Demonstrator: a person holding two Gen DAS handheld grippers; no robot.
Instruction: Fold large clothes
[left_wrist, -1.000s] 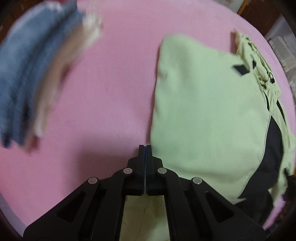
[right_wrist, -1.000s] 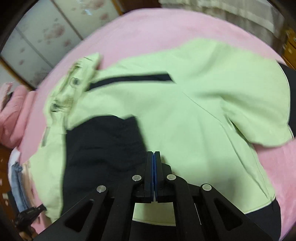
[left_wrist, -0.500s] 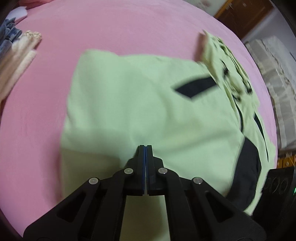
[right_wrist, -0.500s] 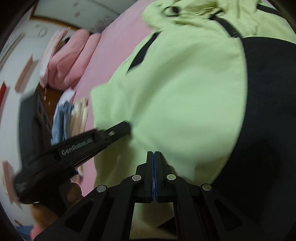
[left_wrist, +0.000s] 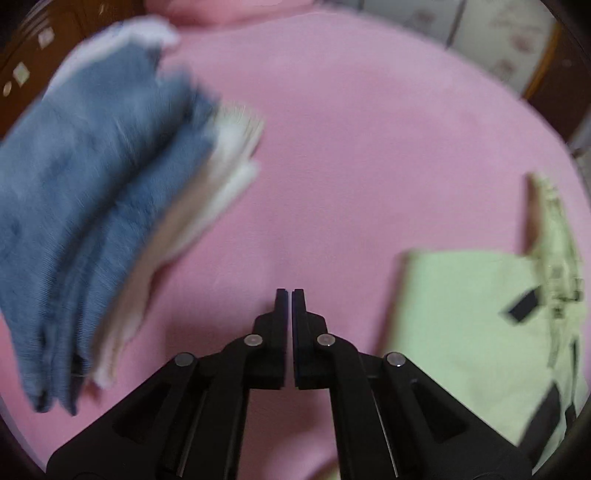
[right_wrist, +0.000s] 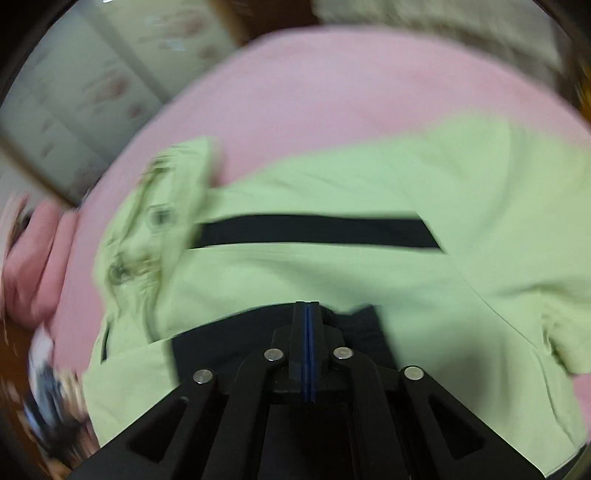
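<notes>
The light green jacket lies spread on the pink bedspread, and it fills most of what my right wrist camera sees. Its body looks doubled over into a broad, fairly flat panel; a black stripe runs across it, a black panel shows along the near edge, and the bunched hood or collar end with its eyelets sits at the left. A sleeve or flap hangs loose on the right side. I judge the fold to be partly done: the garment is gathered into one wide shape, but it is far from a compact bundle, and the collar end and right flap are not yet tucked in. At least one more fold across seems to be left, then moving it aside.

My right gripper hovers over the black near edge with its jaws pressed together and no cloth between them. My left gripper is also closed and empty, showing only a thin slit between the pads, and it hangs over bare pink bedspread just left of the jacket's corner.

Farther left in the left view lies a stack of folded clothes, blue on top and cream beneath, well apart from the jacket. Both views are blurred, so finer creases escape me.
</notes>
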